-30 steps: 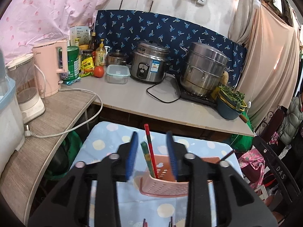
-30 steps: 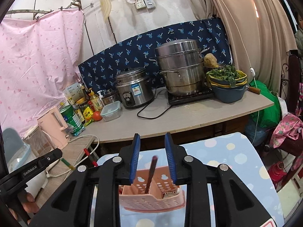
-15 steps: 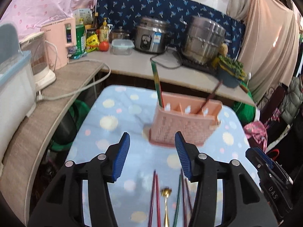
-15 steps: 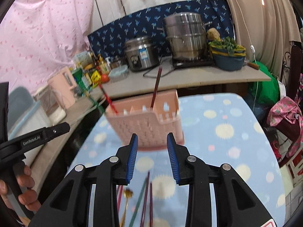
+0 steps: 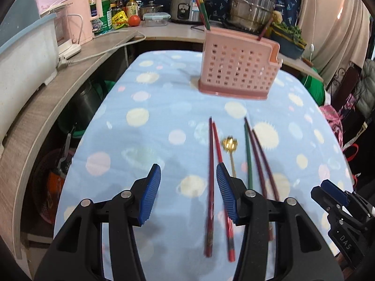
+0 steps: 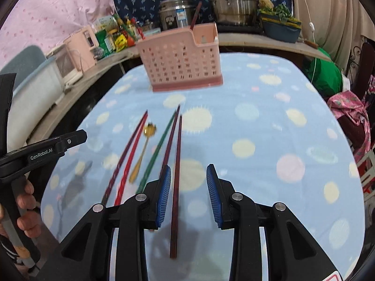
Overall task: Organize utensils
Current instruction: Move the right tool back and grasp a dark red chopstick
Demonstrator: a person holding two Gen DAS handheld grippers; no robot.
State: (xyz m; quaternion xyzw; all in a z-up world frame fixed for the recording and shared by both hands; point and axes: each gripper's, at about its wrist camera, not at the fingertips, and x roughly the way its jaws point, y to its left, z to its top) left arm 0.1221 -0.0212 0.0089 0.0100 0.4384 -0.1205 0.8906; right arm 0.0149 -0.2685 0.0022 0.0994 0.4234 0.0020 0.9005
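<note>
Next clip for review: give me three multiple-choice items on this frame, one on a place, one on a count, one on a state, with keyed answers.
1. Where does the gold spoon lie?
A. in the pink holder
B. on the cloth among the chopsticks
C. on the counter

2. How many chopsticks lie on the spotted cloth?
A. two
B. five
C. eight

3. How are both grippers?
A. open, empty
B. shut on a chopstick
C. shut on the spoon

Answers: B, it lies flat between red chopsticks and the green chopstick; B, five sticks lie in a row; A, left gripper and right gripper hold nothing.
</note>
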